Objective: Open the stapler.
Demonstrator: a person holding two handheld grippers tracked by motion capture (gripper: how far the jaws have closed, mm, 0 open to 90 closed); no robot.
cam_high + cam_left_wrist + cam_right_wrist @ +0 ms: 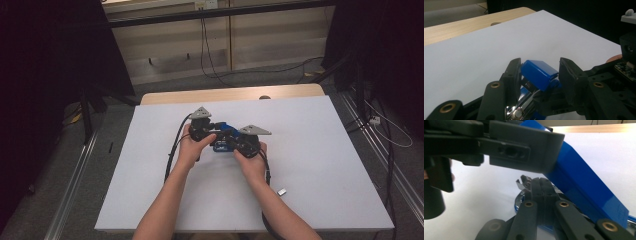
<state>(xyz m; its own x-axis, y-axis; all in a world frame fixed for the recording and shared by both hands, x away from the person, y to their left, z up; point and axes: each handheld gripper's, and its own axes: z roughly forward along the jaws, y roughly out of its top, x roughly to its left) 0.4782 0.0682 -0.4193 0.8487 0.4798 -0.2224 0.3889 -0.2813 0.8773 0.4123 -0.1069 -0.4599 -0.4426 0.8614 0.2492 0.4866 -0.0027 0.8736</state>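
White tabletop [310, 165] is bearing a blue stapler [539, 73], its lid held between the left gripper [540, 68]'s half-open fingers while the right gripper [541, 185], pinched shut inside, is likely loading staples; next, withdrawing cleanly.

Blue stapler [223, 136] sitting at the centre of the high view, lid [538, 73] tilting up and open. Showing a chrome metal base [522, 195] at the lower middle of the right gripper view, blue lid slanting toward the lower right.
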